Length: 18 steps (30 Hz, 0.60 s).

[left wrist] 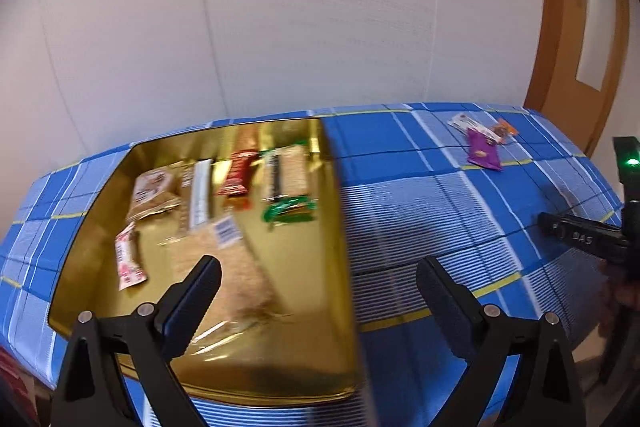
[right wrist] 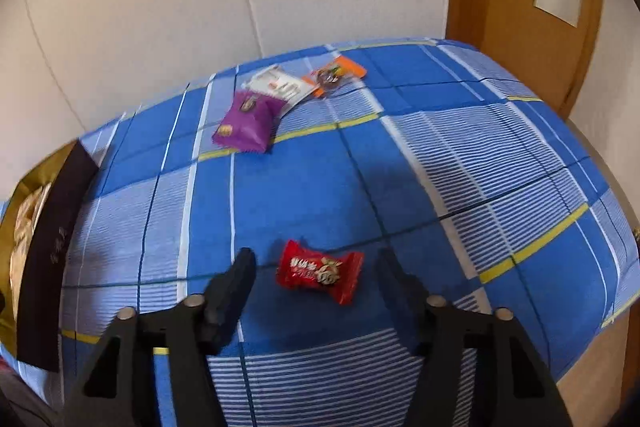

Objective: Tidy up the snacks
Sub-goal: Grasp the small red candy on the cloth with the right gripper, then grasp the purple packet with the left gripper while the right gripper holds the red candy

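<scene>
A gold tin box (left wrist: 340, 227) lies open on the blue checked tablecloth (left wrist: 420, 211) and holds several snack packets, among them a red bar (left wrist: 236, 173) and a green-wrapped one (left wrist: 290, 205). My left gripper (left wrist: 318, 275) is open and empty above the box's near right part. My right gripper (right wrist: 316, 267) is open, its fingers either side of a red candy (right wrist: 320, 271) on the cloth, not touching it. A purple packet (right wrist: 248, 125), a white packet (right wrist: 280, 85) and an orange packet (right wrist: 334, 75) lie farther back. The right gripper (left wrist: 580, 237) shows at the left view's right edge.
The gold box's dark outer wall (right wrist: 52, 259) stands at the left of the right wrist view. A white wall runs behind the table. A wooden door (right wrist: 520, 7) is at the right. The table's right edge (right wrist: 616, 227) drops off near the door.
</scene>
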Available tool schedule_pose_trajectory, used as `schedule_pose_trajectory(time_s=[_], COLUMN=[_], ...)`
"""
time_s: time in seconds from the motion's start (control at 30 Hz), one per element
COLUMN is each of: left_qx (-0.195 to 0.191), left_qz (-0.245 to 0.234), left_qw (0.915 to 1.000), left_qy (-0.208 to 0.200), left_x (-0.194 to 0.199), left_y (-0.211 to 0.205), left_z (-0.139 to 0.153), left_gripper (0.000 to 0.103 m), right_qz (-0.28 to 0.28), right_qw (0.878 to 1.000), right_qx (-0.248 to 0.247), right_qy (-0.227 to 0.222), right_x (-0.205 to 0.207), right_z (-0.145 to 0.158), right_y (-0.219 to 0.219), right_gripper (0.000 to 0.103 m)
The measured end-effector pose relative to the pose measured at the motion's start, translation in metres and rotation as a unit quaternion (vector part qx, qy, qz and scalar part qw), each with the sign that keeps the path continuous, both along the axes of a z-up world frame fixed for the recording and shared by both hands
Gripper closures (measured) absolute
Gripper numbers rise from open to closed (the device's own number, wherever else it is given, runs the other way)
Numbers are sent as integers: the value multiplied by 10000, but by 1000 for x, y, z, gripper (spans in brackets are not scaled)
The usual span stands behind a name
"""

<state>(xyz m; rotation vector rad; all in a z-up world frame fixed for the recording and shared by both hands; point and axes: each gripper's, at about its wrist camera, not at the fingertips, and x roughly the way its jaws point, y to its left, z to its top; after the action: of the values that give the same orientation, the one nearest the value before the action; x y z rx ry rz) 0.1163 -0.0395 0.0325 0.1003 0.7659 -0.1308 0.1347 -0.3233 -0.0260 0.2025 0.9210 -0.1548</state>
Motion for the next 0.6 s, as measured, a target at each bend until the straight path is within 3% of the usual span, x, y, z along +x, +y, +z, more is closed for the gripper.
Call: schedule_pose_trajectory(time_s=[0.27, 0.33, 0.6], left_qx=[339, 352, 533], left_qz=[-344, -407, -677], left_qw=[9988, 9985, 9955], left_qy=[22, 76, 384], left_x=[5, 11, 48], left_y=[-44, -55, -115], left_z=[2, 2, -2], left_gripper=[4, 4, 4], right_qz=[91, 146, 182], right_qw=[9998, 9999, 9997], right_qx=[142, -16, -90], right_qy=[65, 79, 106], right_x=[10, 10, 4], right_z=[-8, -8, -6], right_y=[-3, 0, 2], right_gripper=[65, 76, 76])
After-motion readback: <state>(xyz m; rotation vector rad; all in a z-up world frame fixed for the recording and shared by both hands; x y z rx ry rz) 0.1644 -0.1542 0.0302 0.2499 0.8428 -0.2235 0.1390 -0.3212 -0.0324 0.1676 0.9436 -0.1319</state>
